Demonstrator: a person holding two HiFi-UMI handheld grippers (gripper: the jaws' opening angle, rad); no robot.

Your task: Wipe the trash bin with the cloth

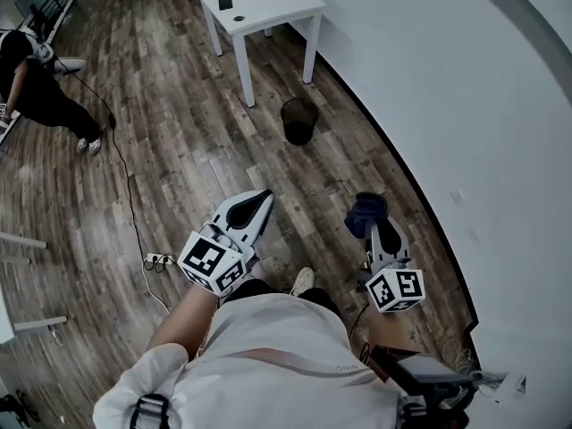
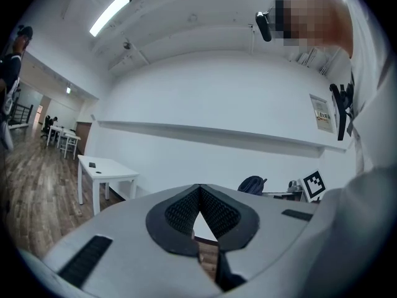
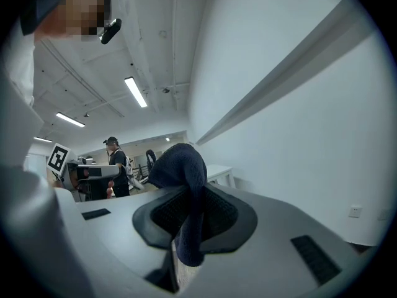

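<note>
Right gripper (image 3: pixel 189 211) clamps cloth (image 3: pixel 180 166); trash bin (image 1: pixel 299 120) near wall (image 1: pixel 447 79).

**White shells, black pads, marker cubes**

The left gripper (image 1: pixel 261 200) and the right gripper (image 1: pixel 379 232) have smooth grey-white shells that taper toward the jaws. Each jaw is lined with black ribbed pads (image 2: pixel 180 211) set in a dark surround, and black slotted insets (image 2: pixel 87 261) mark the shell. Each gripper carries a white cube (image 1: pixel 213 262) printed with black square markers. The person wears a white short-sleeved shirt (image 1: pixel 268 378) crossed by a thin red-edged strap (image 1: pixel 286 357), dark trousers (image 1: pixel 259 289) and a pale shoe (image 1: pixel 302 281).
</note>
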